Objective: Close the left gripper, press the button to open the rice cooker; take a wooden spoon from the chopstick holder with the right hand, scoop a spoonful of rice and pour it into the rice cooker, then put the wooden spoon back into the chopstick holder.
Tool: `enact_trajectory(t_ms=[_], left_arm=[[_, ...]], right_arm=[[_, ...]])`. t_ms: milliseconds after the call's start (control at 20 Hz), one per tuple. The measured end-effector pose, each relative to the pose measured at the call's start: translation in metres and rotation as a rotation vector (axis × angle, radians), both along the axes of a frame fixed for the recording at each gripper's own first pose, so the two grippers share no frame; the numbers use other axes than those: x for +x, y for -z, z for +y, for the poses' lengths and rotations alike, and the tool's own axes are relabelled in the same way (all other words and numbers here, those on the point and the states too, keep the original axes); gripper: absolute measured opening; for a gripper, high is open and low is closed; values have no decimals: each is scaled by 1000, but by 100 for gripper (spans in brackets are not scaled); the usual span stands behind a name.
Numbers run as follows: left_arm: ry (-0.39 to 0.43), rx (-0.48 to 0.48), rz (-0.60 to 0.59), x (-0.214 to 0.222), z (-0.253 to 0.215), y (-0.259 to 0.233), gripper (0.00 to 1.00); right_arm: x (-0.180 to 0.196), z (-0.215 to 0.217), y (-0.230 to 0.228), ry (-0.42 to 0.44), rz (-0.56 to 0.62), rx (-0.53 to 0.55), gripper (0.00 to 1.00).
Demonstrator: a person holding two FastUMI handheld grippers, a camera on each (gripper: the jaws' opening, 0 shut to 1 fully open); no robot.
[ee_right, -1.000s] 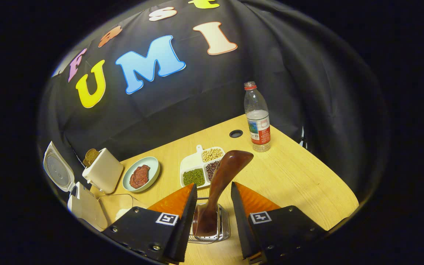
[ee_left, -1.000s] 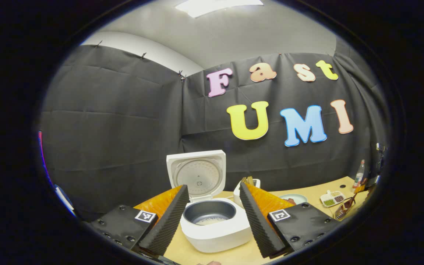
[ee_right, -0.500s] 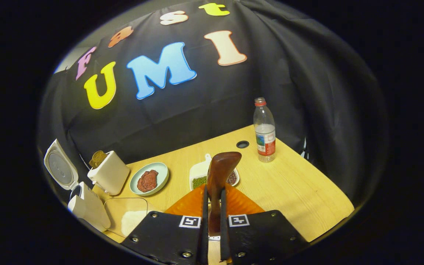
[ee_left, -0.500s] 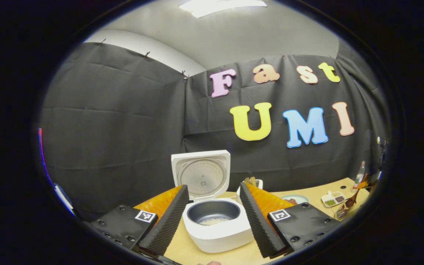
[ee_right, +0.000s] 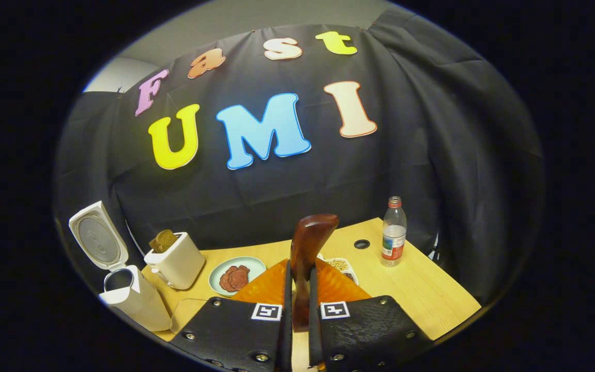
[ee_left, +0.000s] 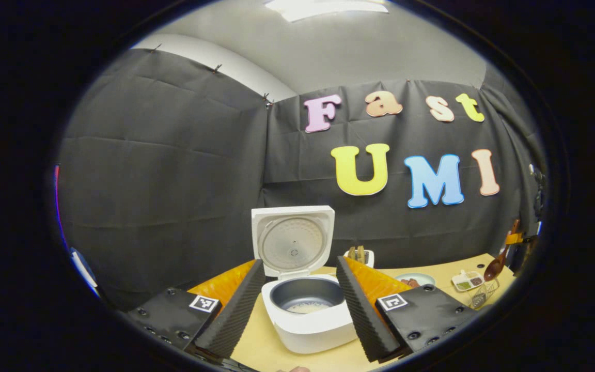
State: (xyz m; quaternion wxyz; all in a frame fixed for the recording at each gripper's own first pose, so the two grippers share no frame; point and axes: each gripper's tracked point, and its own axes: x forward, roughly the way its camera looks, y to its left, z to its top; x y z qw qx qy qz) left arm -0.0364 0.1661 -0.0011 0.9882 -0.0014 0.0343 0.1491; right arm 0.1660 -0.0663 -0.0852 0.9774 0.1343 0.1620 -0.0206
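The right hand-held gripper (ee_right: 297,305) is clenched on the wooden spoon (ee_right: 308,248): both fingers press on its lower shaft, and the broad rounded end stands up and forward above them. In the left gripper view the same spoon hangs at the far right, lifted above the wire chopstick holder (ee_left: 479,297), so it looks drawn clear of it. The spoon should handle as a stiff, light, smooth piece of wood; held low on the shaft it may pivot between the pads once loaded, so a firm squeeze and a level carry seem wise.

The left hand-held gripper (ee_left: 297,305) is released, its fingers spread wide on either side of the rice cooker (ee_left: 308,323) without touching it. The lid (ee_left: 292,240) stands upright and open, and the dark inner pot (ee_left: 305,299) shows a little rice at the bottom.

Farther along the desk (ee_right: 421,289), the right gripper view shows a clear container of rice (ee_right: 186,312) just beside the cooker, then a toaster (ee_right: 176,263), a plate (ee_right: 235,268), a divided dish of beans (ee_right: 344,266) and a water bottle (ee_right: 393,232). The scooping is judged the next step.
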Motion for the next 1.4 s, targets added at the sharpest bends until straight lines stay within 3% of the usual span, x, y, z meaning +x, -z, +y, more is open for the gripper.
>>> enact_trajectory(t_ms=[450, 1150, 1400], left_arm=[[-23, 13, 22, -17, 44, 8, 96], [-18, 17, 68, -25, 85, 29, 96], [-13, 29, 80, -24, 91, 32, 96]], right_arm=[[2, 86, -1, -89, -23, 21, 13], [21, 163, 107, -152, 95, -170, 13], [19, 200, 125, -199, 120, -150, 13]])
